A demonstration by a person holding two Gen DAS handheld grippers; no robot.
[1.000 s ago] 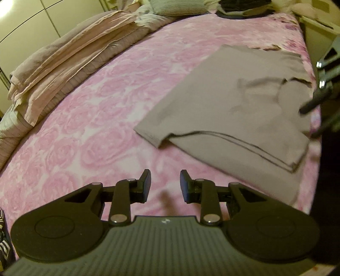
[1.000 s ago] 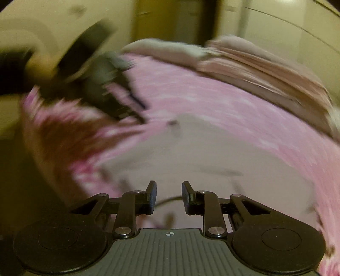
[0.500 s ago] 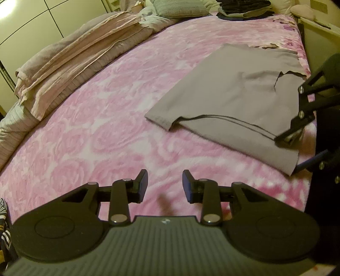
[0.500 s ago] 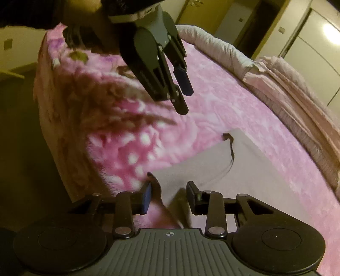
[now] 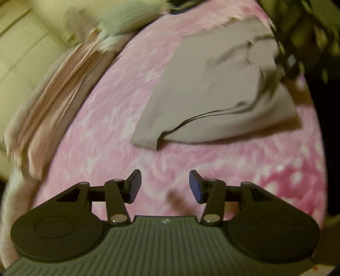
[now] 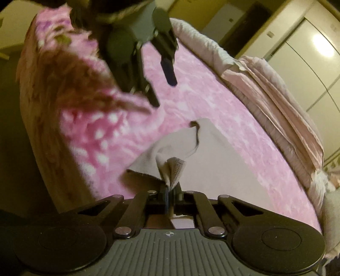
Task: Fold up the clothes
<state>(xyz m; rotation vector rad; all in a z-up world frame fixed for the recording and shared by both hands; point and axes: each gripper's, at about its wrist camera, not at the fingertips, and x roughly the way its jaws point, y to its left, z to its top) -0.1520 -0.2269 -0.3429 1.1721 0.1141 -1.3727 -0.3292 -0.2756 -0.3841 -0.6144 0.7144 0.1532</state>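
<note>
A grey T-shirt lies part-folded on the pink floral bedspread, with one sleeve pointing toward me. My left gripper hovers open over bare bedspread, a short way in front of that sleeve. My right gripper is shut on a corner of the grey T-shirt, and the pinched cloth bunches up just above its tips. The right gripper shows as a dark blur at the shirt's far right edge in the left wrist view. In the right wrist view the left gripper hangs open above the bedspread.
A folded pink duvet runs along the far side of the bed, also seen as the duvet. Pillows lie at the head. The bed's edge drops to dark floor. Cream wardrobe doors stand behind.
My right gripper has closed on the shirt's corner and lifted it into a bunch. My left gripper has opened wider and shifted, and its view is now blurred by motion.
</note>
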